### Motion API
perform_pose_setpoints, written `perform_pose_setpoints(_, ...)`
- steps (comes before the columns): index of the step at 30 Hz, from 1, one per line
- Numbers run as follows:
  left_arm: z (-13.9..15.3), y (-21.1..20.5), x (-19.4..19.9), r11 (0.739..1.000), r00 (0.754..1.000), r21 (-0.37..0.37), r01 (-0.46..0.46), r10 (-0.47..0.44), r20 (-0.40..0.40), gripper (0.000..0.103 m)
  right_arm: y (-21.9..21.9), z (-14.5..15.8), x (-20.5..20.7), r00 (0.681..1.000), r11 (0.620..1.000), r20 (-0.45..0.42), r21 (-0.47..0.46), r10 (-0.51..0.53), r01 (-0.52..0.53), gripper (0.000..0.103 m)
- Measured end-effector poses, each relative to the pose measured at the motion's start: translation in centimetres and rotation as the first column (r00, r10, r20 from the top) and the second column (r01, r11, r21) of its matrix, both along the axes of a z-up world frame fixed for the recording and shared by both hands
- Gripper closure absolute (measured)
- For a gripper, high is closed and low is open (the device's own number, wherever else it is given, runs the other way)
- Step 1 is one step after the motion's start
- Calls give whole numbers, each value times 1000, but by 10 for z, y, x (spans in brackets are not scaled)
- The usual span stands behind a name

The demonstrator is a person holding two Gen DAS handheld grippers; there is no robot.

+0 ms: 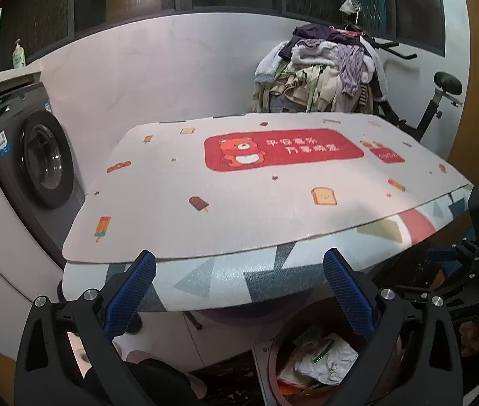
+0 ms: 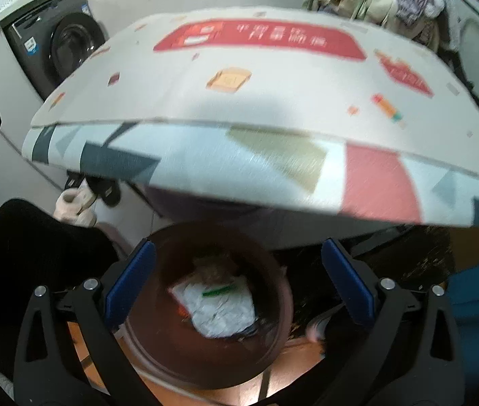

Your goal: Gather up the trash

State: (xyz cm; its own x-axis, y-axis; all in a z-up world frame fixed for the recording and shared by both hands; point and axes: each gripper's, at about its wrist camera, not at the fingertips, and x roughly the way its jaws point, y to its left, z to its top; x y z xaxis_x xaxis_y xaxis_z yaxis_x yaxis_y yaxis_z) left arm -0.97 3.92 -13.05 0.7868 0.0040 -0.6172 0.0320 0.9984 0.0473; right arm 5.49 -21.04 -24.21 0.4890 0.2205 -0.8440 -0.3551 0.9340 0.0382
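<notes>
From your left wrist camera, your left gripper has its blue ribbed pads spread wide with nothing between them. It points over the near edge of the round table, which is covered by a cloth with grey, teal and pink geometric shapes. On top of that lies a pale mat printed with ice lollies, toast and a red bear panel. No litter shows on the mat. The trash sits lower, under the table edge: a dark brown round bin at the bottom of the view, just beneath and inside your right-hand finger, holding crumpled white paper with a green mark and other wrappers. Your other gripper's dark body shows at the far right edge, above that bin. A grey front-loading washing machine stands to the left, and a heap of clothes is piled behind the table.

From your right wrist camera, your right gripper is likewise opened fully, its pads holding nothing. It points steeply down into the same brown bin, whose mouth fills the space between the two fingers. The crumpled white paper lies inside the bin, directly below the gap and clear of both pads. The picture is blurred. The table's patterned edge overhangs the far side of the bin.
</notes>
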Motion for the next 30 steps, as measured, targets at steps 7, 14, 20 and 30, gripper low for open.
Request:
perform_pose_setpoints(7,39,-5,0,999,998,34,-18,15,64,6,-9,65,6,984,1000,176,12,-27,25,6)
perform_pose_setpoints(14,80,-4,0,1000,993,-19,-17,19,113,6,-20,136,2,941,997,332,68,-60,39,6)
perform_pose_setpoints(20,101,-6,0,998,991,-27,-57,60,122,6,-25,174,-6,907,995,415,94,-72,36,6)
perform_pose_setpoints(30,107,-9,-2,996,985,11,-92,90,146,6,-24,191,-15,890,994,450,100,-77,35,6)
